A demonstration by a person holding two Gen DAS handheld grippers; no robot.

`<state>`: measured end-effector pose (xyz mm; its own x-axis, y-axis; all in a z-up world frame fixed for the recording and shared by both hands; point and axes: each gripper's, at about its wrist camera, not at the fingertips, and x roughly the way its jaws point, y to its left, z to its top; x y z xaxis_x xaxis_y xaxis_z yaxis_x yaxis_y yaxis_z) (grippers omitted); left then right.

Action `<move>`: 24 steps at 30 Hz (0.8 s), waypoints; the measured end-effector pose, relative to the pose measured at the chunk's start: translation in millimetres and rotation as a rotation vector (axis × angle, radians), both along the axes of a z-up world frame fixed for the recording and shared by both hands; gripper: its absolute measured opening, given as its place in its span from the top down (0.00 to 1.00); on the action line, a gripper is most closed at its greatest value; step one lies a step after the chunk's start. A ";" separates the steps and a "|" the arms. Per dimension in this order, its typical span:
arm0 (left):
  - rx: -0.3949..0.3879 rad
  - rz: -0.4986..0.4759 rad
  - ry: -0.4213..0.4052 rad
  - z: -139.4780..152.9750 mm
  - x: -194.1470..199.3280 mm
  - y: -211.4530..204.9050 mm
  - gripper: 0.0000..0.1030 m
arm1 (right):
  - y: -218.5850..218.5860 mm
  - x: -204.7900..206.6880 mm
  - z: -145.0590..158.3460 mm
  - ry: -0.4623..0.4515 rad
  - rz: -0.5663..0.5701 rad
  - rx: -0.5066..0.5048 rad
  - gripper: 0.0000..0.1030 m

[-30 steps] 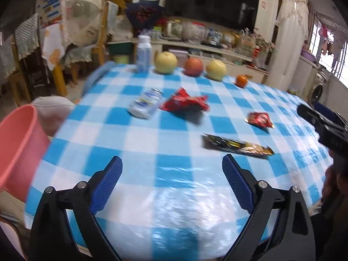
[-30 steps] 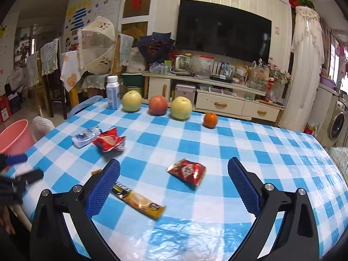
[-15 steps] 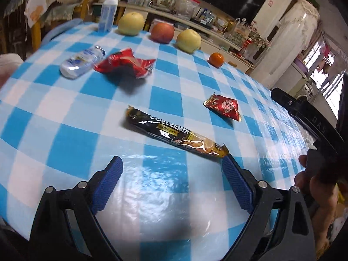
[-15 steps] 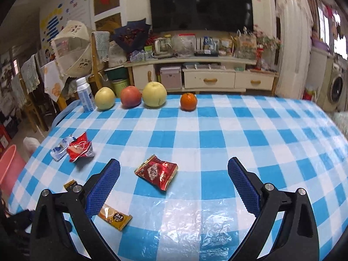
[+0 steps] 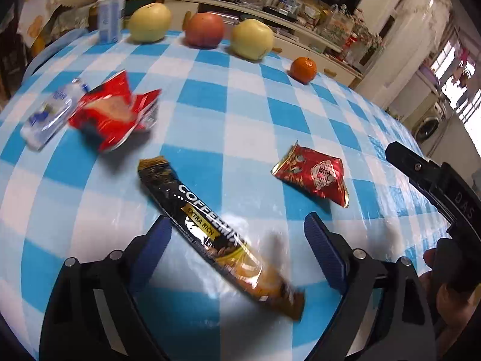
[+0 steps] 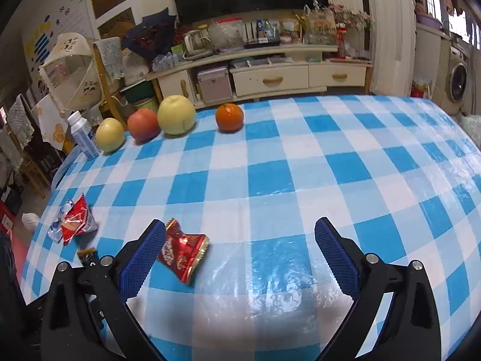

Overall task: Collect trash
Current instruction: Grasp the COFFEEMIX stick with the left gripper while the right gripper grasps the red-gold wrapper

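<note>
A black and gold coffee-mix sachet (image 5: 210,228) lies diagonally between the open fingers of my left gripper (image 5: 237,246). A small red foil wrapper (image 5: 312,174) lies to its right; it also shows in the right wrist view (image 6: 183,252), just inside the left finger of my open, empty right gripper (image 6: 240,258). A crumpled red wrapper (image 5: 114,114) and a crushed clear bottle (image 5: 48,117) lie at the left, and show small in the right wrist view, the wrapper (image 6: 75,222) over the bottle (image 6: 58,225).
Blue checked tablecloth (image 6: 300,165). At the far edge stand a yellow pear (image 5: 148,22), red apple (image 5: 204,30), yellow apple (image 5: 252,39), orange (image 5: 303,69) and a white bottle (image 5: 110,12). The other hand-held gripper (image 5: 436,186) sits at the right.
My left gripper has moved forward and down, so the coffee sachet now lies between its fingers. My right gripper has moved closer to the small red wrapper, which now sits by its left finger.
</note>
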<state>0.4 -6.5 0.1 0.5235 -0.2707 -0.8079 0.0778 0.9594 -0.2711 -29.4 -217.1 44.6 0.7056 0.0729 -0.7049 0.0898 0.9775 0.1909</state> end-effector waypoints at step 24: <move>0.156 0.000 -0.084 -0.7 -7.6 -0.9 0.62 | 45.7 28.8 -31.0 0.127 0.167 0.110 0.25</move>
